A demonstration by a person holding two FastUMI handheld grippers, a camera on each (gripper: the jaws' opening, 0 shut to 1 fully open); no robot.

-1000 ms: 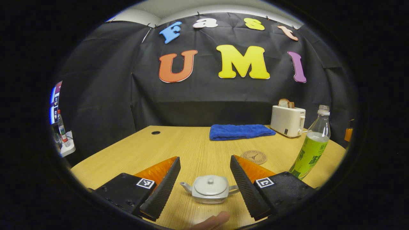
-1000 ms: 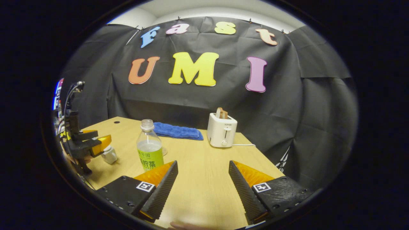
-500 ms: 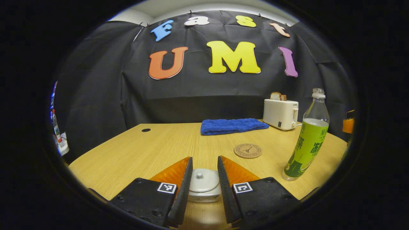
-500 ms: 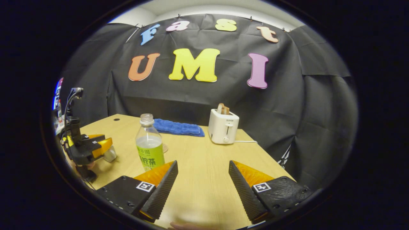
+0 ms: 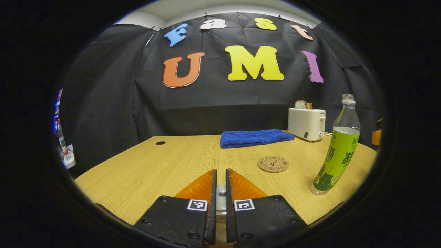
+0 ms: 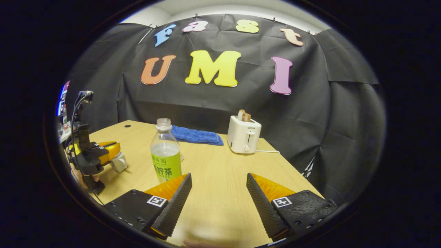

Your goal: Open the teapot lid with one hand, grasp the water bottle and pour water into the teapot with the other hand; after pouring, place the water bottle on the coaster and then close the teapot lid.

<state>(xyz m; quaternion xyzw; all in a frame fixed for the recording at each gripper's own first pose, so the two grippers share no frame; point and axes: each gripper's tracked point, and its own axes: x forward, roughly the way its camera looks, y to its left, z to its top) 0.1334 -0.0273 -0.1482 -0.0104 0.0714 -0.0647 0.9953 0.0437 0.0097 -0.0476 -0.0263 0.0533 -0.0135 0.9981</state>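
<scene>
Lid-opening step in hand: left hand-held gripper (image 5: 219,193) clenched on the teapot lid knob (image 5: 222,189). Right hand-held gripper (image 6: 218,203) released, near the water bottle (image 6: 165,151). Next: lift the lid straight up.

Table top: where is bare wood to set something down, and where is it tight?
The table is bare on its left half, from the small hole down to the left gripper. In the right gripper view, wood between the right gripper and the toaster is free. Tighter: blue towel, coaster and water bottle cluster right.
</scene>
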